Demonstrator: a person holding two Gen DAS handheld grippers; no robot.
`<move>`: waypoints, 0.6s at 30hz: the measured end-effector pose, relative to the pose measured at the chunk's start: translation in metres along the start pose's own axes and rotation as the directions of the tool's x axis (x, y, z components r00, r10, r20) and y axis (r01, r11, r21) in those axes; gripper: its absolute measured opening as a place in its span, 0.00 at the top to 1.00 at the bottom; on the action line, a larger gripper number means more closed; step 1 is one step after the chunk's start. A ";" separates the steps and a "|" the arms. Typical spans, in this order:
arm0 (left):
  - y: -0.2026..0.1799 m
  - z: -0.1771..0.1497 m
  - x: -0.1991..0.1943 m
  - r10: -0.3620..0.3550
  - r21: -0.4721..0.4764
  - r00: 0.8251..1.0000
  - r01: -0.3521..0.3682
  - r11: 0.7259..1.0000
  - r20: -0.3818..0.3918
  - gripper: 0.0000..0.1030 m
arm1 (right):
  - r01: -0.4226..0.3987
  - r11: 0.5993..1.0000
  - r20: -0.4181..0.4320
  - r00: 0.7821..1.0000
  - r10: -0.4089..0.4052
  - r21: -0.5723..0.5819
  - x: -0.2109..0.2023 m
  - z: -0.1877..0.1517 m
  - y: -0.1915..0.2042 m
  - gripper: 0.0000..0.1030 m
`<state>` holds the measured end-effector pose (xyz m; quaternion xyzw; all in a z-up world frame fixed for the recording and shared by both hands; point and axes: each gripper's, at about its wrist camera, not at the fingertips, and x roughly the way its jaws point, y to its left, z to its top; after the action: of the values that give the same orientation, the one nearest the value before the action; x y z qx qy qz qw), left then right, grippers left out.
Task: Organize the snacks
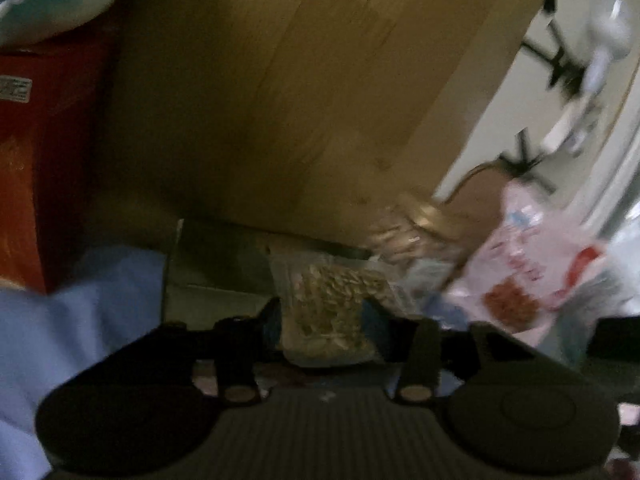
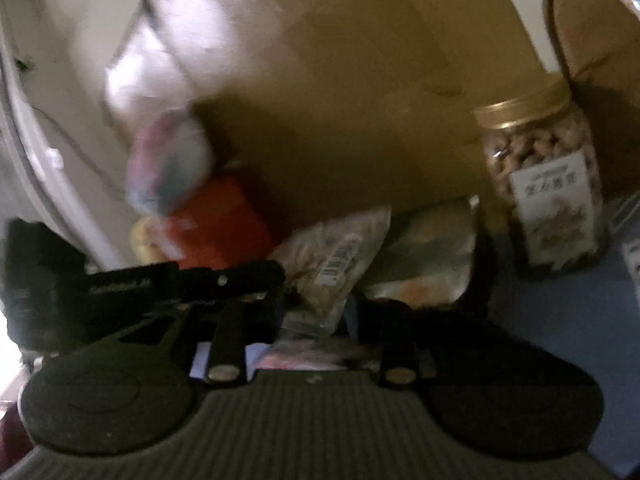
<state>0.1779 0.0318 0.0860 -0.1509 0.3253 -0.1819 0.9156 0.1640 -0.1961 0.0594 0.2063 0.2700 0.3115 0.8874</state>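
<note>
Snack packets are sitting between both pairs of tongs, though motion blur is softening most edges. Seen from the left wrist, the left gripper (image 1: 326,320) is holding a clear bag of pale seeds (image 1: 334,312) between its fingers (image 1: 272,316); the bag is filling the gap from one finger to the other, so the tongs are looking clamped on it, though the blur is keeping the contact itself from showing sharply. Behind the bag a large cardboard box (image 1: 304,92) is filling the upper middle of the view, with a red box (image 1: 36,160) standing to its left and blue cloth (image 1: 80,312) lying in the lower left. To the right, a white and pink snack bag (image 1: 532,280) with a red patch is lying tilted, and a blurred jar is showing just behind it. Seen from the right wrist, the right gripper (image 2: 316,312) is closing on a clear packet of nuts (image 2: 332,256) bearing a barcode label; the packet is reaching down between the dark fingers (image 2: 264,280), which are standing close against it. Beside that packet a second, pale printed packet (image 2: 432,252) is leaning against the cardboard box (image 2: 360,80). A tall jar of nuts (image 2: 544,184) with a gold lid is standing upright at the right on the blue cloth (image 2: 560,320), well apart from the gripper. A red box (image 2: 224,220) is sitting at the left, with a blurred pinkish bundle just above it.
</note>
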 end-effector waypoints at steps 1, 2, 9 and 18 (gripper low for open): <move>0.002 -0.001 0.005 0.023 0.010 1.000 -0.023 1.000 -0.006 0.51 | 0.042 0.999 0.002 0.999 -0.042 -0.015 0.005 -0.001 -0.001 0.63; 0.005 -0.002 0.005 0.038 0.012 0.999 -0.038 0.999 -0.002 0.50 | 0.080 0.997 0.004 0.997 -0.080 -0.024 0.007 -0.002 -0.001 0.60; 0.052 -0.023 -0.055 0.054 -0.081 0.996 -0.048 0.996 0.070 0.40 | 0.076 0.997 0.063 0.995 -0.078 0.034 -0.041 -0.019 -0.018 0.48; 0.057 -0.105 -0.117 0.003 -0.210 0.999 0.005 0.978 0.041 0.40 | -0.041 0.998 -0.252 0.967 0.028 -0.046 0.010 -0.072 0.017 0.49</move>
<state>0.0384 0.1163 0.0493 -0.2508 0.3239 -0.1437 0.9008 0.1193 -0.1630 0.0100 0.1474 0.3684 0.3572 0.8455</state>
